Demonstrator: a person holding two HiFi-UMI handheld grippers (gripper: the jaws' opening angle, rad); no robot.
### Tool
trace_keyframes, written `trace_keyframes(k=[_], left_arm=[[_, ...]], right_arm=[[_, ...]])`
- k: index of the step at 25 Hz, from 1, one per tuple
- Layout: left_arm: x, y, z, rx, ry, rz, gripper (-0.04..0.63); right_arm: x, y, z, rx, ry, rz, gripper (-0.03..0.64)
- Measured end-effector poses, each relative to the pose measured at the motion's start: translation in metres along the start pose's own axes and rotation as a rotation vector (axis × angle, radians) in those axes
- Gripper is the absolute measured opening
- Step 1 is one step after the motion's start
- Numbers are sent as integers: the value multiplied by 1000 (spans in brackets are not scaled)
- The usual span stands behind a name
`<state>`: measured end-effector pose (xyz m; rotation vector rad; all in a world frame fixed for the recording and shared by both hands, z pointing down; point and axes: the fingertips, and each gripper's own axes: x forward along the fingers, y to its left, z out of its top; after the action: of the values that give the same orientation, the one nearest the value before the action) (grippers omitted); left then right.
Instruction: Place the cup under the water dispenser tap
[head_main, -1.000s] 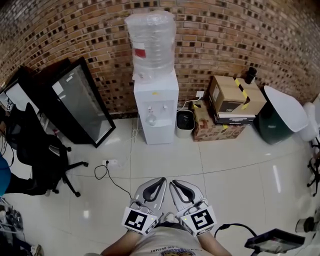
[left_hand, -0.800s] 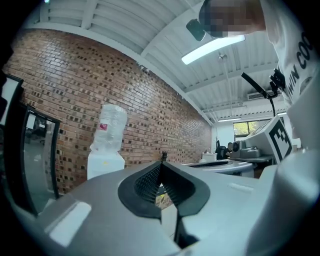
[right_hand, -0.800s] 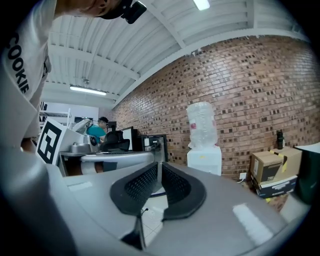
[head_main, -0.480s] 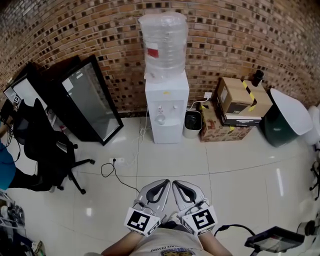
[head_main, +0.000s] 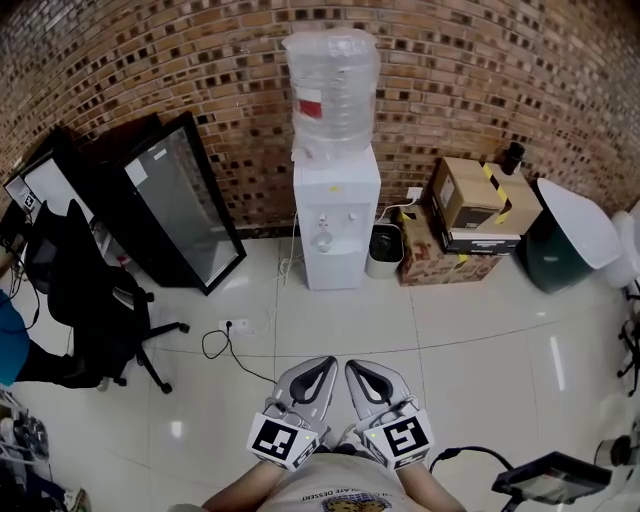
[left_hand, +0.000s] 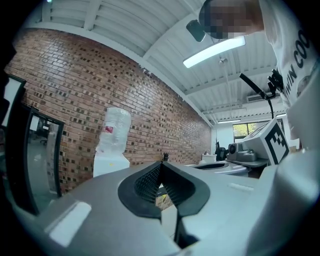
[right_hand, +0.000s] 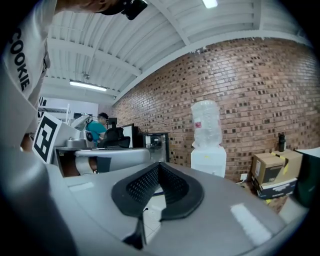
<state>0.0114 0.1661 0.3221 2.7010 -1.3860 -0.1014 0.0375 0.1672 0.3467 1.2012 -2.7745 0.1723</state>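
1. The left gripper (head_main: 326, 362) is held low in the head view. Its 2 grey jaws are closed tip to tip, and its black ribbed pads (left_hand: 149, 182) are seen meeting with nothing between them.
2. The right gripper (head_main: 351, 366) is held just beside the left one. Its 2 jaws are likewise brought fully together, and nothing is gripped.
3. The white floor-standing water dispenser (head_main: 337, 200) is set against the brown brick wall (head_main: 180, 60), well apart from both grippers. A clear plastic water bottle (head_main: 332, 85) is seated on top of it.
4. A small clear cup-like thing (head_main: 321, 240) is seen in the dispenser's recess under the taps. It is too small to be confirmed as the cup.
5. A dark waste bin (head_main: 383, 248) is placed just right of the dispenser, with stacked brown cardboard boxes (head_main: 470, 205) beyond it.
6. Black-framed glass panels (head_main: 175, 205) are leaned on the wall at the left, near a black office chair (head_main: 90, 310).
7. A white power strip (head_main: 230, 325) is laid on the glossy white tiled floor (head_main: 480, 340).
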Motion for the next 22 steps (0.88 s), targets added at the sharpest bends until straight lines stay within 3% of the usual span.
trace_keyframes(k=[22], left_arm=[[-9, 0, 0, -7, -8, -26, -16]], right_arm=[[-2, 7, 2, -7, -4, -39, 6]])
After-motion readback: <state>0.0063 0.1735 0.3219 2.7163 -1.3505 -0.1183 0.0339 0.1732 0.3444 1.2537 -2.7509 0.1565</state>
